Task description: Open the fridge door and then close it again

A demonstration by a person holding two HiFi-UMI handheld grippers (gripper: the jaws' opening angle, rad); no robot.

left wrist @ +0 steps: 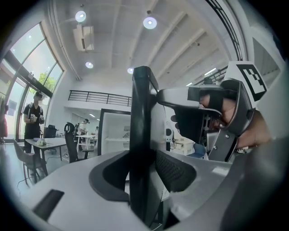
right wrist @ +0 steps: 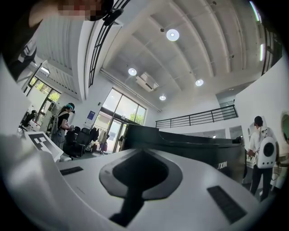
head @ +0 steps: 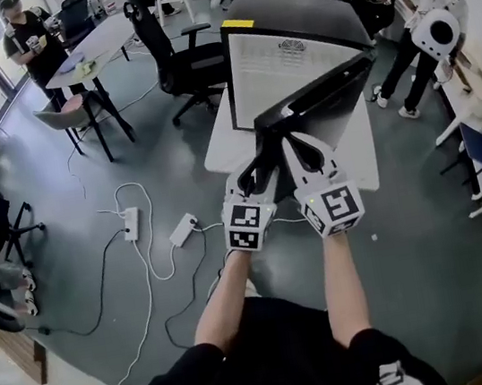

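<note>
Presently, left to right.

- **Left hand-held gripper** (head: 258,171), white with a square-marker cube. Its jaws are standing partway apart and are clamping the free edge of the fridge door.
- **Tall black-framed fridge door** (head: 316,93). It is standing open, with its long edge running upright between those jaws. The leaf is stretching away to the right, toward the hinge side.
- **Black-topped fridge cabinet with a white inside** (head: 284,8). It is lying straight ahead, beyond both hands.
- **Right hand-held gripper** (head: 303,152), matching white. Its jaws are pressing together on nothing, and it is sitting just beside the door's near face.

Judgement: the left hand is carrying the door. Any swing is going to pivot about the far hinge, so the force should be going across the leaf, not along it.
</note>
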